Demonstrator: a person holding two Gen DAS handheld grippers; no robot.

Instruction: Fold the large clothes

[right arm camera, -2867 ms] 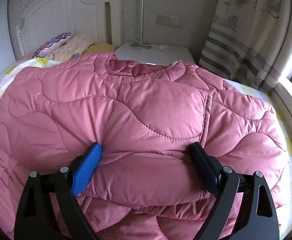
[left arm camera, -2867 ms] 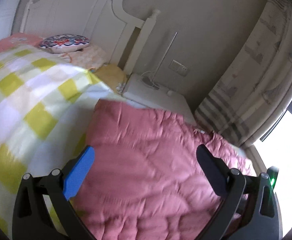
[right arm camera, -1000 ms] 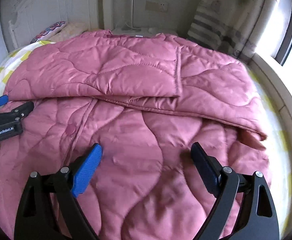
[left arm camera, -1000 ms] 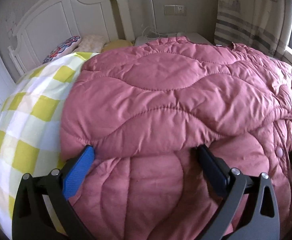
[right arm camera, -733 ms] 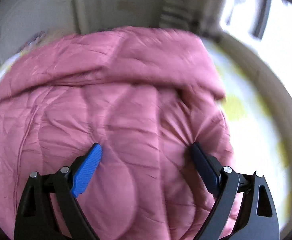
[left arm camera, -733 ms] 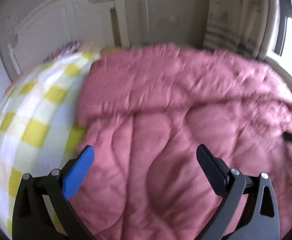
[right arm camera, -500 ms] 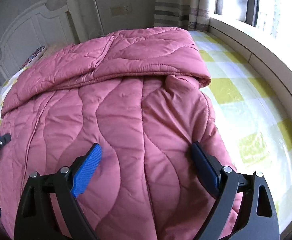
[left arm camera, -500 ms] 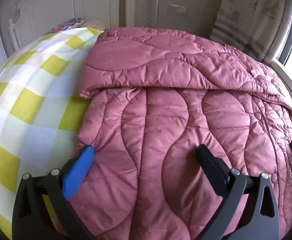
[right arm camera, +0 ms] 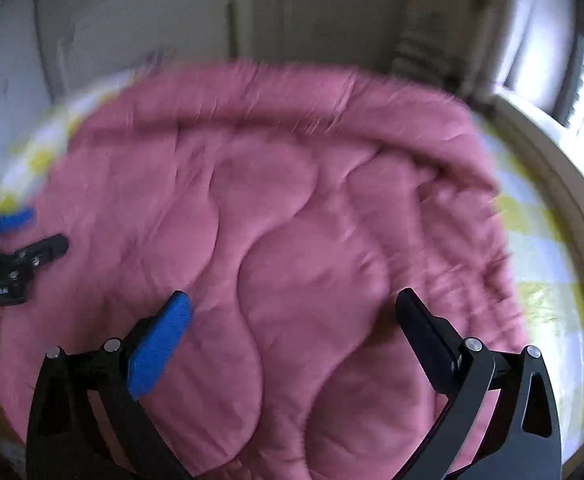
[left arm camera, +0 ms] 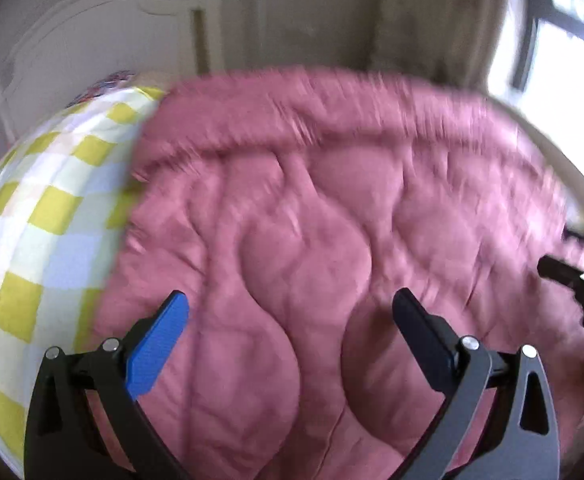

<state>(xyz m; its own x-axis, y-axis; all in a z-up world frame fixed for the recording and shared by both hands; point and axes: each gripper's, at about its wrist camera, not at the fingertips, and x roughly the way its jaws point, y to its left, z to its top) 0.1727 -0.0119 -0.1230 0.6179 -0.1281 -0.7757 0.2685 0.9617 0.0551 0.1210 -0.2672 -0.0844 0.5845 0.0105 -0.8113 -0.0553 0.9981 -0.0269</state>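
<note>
A large pink quilted coat [left arm camera: 311, 248] lies spread on the bed, its far part folded over toward me. It fills the right wrist view [right arm camera: 292, 240] too. My left gripper [left arm camera: 292, 304] is open and empty above the coat's near left part. My right gripper [right arm camera: 293, 304] is open and empty above the coat's near right part. The left gripper shows at the left edge of the right wrist view [right arm camera: 32, 232], and the right gripper at the right edge of the left wrist view [left arm camera: 571, 276]. Both views are motion-blurred.
A yellow-and-white checked bedsheet [left arm camera: 44, 208] covers the bed left of the coat and shows right of it [right arm camera: 539, 248]. A white headboard [left arm camera: 92, 40] stands behind. A window [left arm camera: 563, 60] and ledge [right arm camera: 551, 168] are at the right.
Both grippers have let go of the coat after folding its far part over, pulled back toward its near end and stayed open. Both cameras are now moving, blurring the views.
</note>
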